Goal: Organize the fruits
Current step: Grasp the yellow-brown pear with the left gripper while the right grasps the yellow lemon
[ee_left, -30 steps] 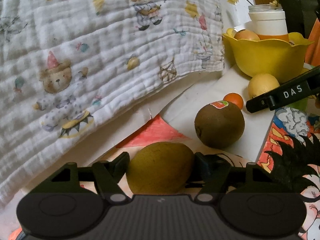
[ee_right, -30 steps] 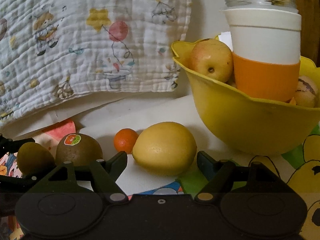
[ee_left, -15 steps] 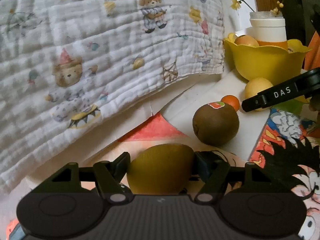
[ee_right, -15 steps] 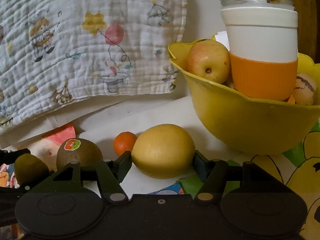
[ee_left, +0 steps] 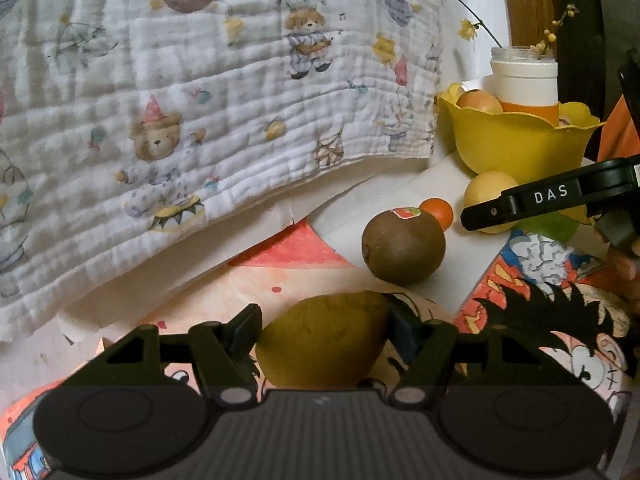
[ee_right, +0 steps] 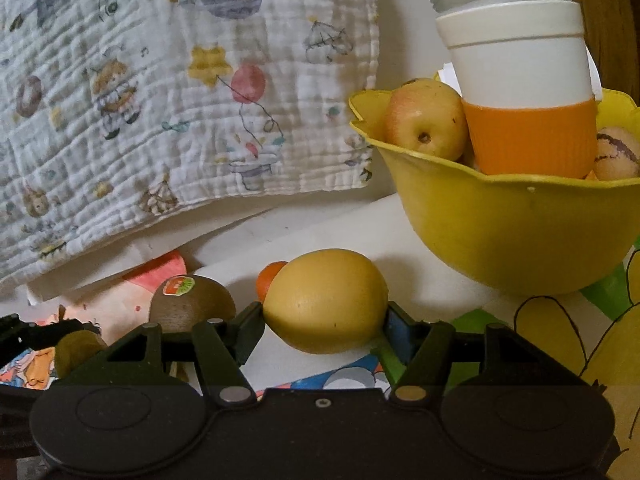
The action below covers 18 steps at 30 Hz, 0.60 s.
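Orange [ee_right: 269, 282] mostly hidden behind lemon [ee_right: 326, 301].

A kiwi [ee_right: 192, 300] lay left of a lemon [ee_right: 326, 300], with a tangerine [ee_right: 269, 280] just behind them. Far right stood a bowl [ee_right: 520, 232] holding an apple [ee_right: 426, 120] and a cup [ee_right: 520, 92]. A blanket [ee_right: 160, 100] hung at the far left.

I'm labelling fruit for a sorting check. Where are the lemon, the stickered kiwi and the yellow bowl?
lemon [ee_right: 326, 306], right wrist view, middle of its yellow skin.
stickered kiwi [ee_left: 402, 246], left wrist view, centre of its brown side.
yellow bowl [ee_right: 516, 232], right wrist view, bare outer wall.
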Each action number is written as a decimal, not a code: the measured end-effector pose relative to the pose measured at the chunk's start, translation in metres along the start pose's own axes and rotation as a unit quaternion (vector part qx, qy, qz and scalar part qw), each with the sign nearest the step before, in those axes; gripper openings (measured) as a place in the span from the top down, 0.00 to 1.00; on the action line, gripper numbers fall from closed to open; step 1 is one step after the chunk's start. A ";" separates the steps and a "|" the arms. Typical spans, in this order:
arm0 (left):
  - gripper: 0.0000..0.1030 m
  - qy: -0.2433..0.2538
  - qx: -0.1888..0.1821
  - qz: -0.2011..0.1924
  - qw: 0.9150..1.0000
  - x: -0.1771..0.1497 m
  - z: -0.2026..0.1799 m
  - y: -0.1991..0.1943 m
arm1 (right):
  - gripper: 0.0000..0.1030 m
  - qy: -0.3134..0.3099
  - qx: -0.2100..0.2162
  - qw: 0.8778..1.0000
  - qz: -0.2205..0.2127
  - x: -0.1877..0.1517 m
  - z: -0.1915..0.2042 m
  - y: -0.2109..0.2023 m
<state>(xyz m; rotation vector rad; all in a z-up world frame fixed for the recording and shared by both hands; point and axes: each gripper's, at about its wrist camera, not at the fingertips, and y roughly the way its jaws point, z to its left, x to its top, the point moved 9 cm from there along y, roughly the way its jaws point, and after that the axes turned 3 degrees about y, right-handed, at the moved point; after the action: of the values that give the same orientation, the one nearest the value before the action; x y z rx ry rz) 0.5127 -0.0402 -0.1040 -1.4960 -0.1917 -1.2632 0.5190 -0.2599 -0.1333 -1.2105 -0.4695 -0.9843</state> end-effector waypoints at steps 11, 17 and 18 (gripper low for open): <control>0.42 -0.021 0.003 -0.001 1.000 0.003 -0.003 -0.020 | 0.36 -0.008 0.014 1.000 0.011 -0.007 0.000 -0.004; 0.42 -0.011 0.001 -0.003 1.000 0.005 -0.004 -0.017 | 0.34 -0.023 0.006 1.000 0.014 -0.006 0.004 0.001; 0.42 -0.005 0.001 -0.004 1.000 0.005 -0.005 -0.017 | 0.33 -0.029 0.005 0.999 0.013 -0.006 0.004 0.002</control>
<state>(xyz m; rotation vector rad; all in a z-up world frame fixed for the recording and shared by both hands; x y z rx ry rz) 0.5005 -0.0406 -0.0906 -1.5026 -0.2053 -1.2610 0.5185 -0.2538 -0.1377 -1.2365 -0.5016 -0.9258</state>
